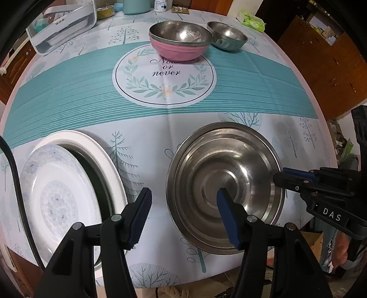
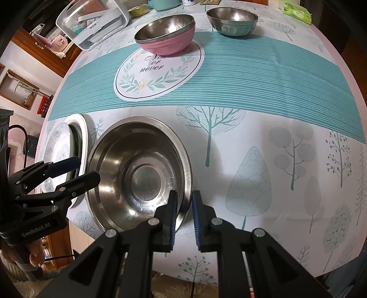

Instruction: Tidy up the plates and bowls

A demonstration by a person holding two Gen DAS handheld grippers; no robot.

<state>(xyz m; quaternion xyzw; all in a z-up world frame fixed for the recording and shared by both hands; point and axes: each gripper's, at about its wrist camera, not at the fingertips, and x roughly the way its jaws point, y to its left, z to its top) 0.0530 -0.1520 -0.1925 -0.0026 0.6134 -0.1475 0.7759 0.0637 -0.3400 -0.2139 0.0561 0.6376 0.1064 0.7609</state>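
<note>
A wide steel plate [image 1: 226,160] lies near the table's front edge. My right gripper [image 2: 184,194] is shut on its right rim, and it shows in the left wrist view as my right gripper [image 1: 279,175]. My left gripper [image 1: 183,193] stands open astride the plate's left rim, one finger over the plate's middle and the other over the cloth, pads not touching. To the left, a flowered white plate [image 1: 57,194] rests tilted on a white-rimmed plate [image 1: 98,151]. Farther back sit a pink bowl [image 1: 181,49] with a steel bowl nested in it, and a green-sided steel bowl [image 1: 227,35].
A clear box with a white frame [image 1: 62,25] stands at the back left, with a teal canister [image 1: 135,5] and a green tissue pack [image 1: 252,20] along the back edge. A black cable [image 1: 16,183] hangs at the left. The table's front edge is close below the plates.
</note>
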